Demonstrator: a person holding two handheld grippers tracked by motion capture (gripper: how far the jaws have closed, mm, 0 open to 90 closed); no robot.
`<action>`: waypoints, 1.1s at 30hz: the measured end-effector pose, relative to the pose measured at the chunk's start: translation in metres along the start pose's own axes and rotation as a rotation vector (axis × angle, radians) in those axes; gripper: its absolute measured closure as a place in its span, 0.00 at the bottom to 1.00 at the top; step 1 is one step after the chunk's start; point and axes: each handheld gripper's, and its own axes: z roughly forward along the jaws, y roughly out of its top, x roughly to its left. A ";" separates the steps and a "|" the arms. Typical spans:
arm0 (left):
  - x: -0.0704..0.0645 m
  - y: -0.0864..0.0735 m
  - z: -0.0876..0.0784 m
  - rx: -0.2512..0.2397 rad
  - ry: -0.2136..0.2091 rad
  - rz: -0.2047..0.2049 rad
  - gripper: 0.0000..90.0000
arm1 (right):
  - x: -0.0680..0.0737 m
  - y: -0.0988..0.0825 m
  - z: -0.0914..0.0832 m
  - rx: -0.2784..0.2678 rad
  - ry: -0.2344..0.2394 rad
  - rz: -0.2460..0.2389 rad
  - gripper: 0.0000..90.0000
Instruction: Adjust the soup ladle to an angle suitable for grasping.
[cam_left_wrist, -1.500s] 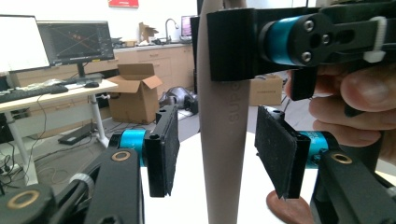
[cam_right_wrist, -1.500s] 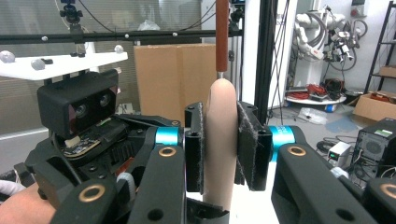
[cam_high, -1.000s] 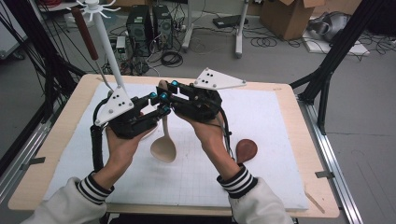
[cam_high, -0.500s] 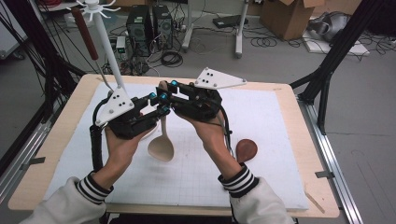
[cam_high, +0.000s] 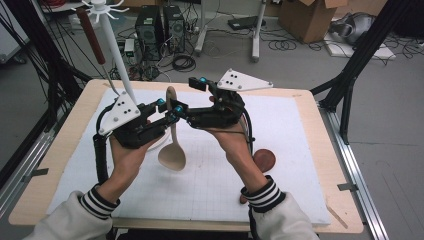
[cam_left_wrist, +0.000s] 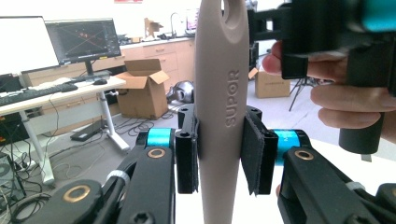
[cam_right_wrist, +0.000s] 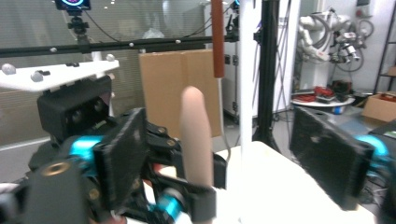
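A wooden bench (cam_high: 60, 165) is carrying a white gridded mat (cam_high: 210, 185); cables and a cardboard box (cam_high: 305, 17) are lying on the floor beyond it. The beige spoon (cam_high: 172, 150) is hanging upright above the mat, bowl down, beside a white hook stand (cam_high: 112, 45). The left gripper (cam_high: 167, 112) is clamping its handle, fingers (cam_left_wrist: 254, 151) pressing both sides; "SUPOR" is reading along the handle in the left gripper view. The right gripper (cam_right_wrist: 219, 154) has just been opening, its fingers standing clear either side of the handle tip. A brown spoon (cam_high: 263, 160) is lying by the right forearm.
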 end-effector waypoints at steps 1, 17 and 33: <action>0.001 0.000 -0.001 0.000 0.001 -0.001 0.77 | -0.001 0.000 -0.002 -0.004 0.001 -0.002 0.13; 0.014 0.006 -0.019 0.021 0.041 -0.009 0.77 | -0.012 0.005 -0.047 0.019 -0.017 -0.064 0.00; 0.036 0.010 -0.048 0.020 0.080 -0.063 0.77 | -0.033 -0.011 -0.114 0.050 -0.129 -0.114 0.00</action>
